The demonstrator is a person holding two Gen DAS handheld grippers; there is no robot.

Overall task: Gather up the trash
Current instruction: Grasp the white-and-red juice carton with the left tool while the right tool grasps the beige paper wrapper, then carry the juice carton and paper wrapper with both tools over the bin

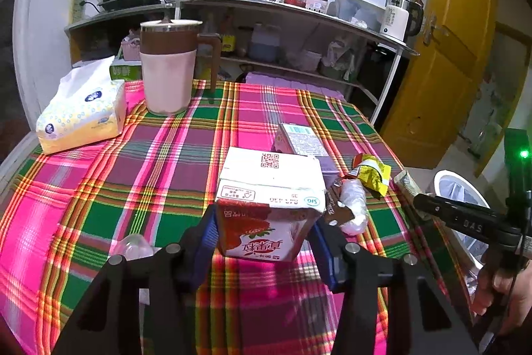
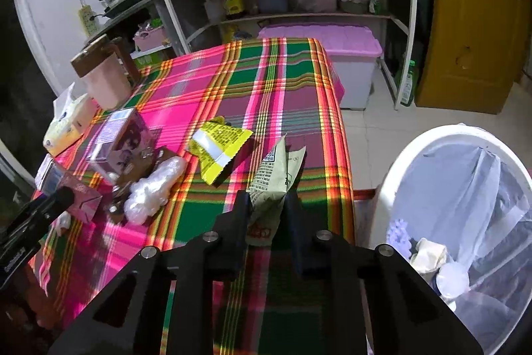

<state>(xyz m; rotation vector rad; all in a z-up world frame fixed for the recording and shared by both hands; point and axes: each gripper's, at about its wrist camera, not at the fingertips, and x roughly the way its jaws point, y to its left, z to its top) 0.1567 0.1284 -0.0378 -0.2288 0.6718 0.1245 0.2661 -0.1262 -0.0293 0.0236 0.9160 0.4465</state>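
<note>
A: Left gripper?
B: Fingers pinch the strawberry milk carton lying on the plaid tablecloth.
A: Right gripper?
B: Fingers clamp the green wrapper at the table's right edge (beside the lined trash bin); a yellow wrapper lies nearby.

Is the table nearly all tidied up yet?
Not yet. Some trash already sits in the white bin. Right now the left gripper has the strawberry carton between its fingers, and the right gripper is pinching a green wrapper. Still lying on the table: the yellow wrapper, crumpled plastic, brown wrapper and purple carton.
</note>
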